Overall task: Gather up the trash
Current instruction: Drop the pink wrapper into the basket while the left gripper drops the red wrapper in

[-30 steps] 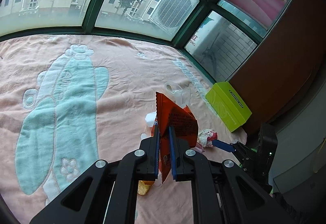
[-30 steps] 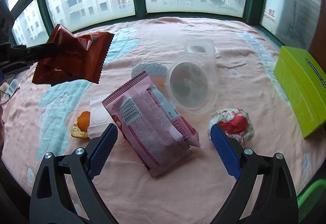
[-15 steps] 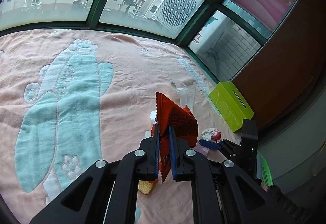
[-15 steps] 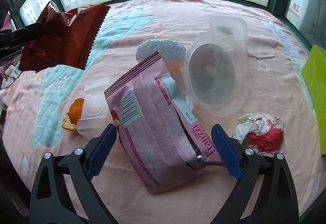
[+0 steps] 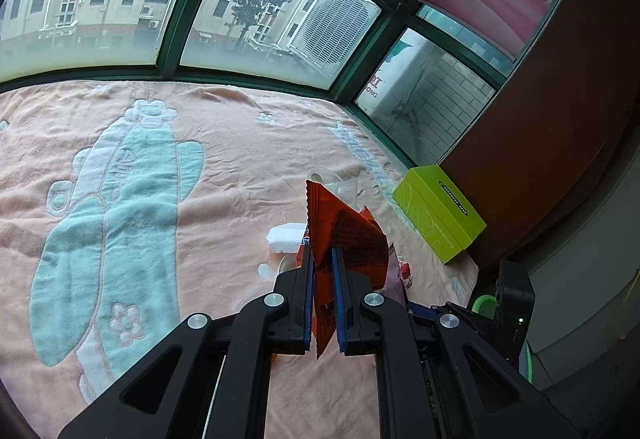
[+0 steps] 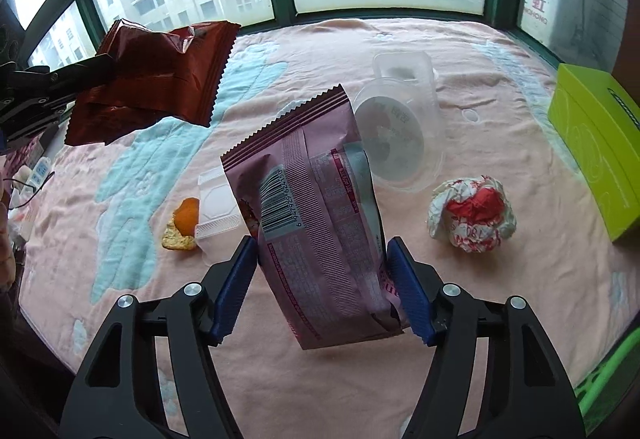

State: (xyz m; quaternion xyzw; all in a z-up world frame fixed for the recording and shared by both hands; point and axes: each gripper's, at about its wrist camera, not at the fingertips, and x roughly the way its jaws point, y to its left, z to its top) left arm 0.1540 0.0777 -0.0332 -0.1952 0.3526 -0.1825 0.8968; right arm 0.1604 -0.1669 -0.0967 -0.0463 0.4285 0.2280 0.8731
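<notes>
Left gripper (image 5: 321,271) pinching red snack wrapper (image 5: 344,235) aloft, print illegible, right gripper (image 6: 322,275) clamping pink snack bag (image 6: 316,207) above blanket (image 6: 500,299), barcode legible, brand name hidden, crumpled paper (image 6: 472,213) nearby.

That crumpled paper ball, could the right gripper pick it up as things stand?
Probably not yet: the right gripper already has its fingers around the pink bag. The paper ball lies uncovered on the blanket, just beside.
</notes>
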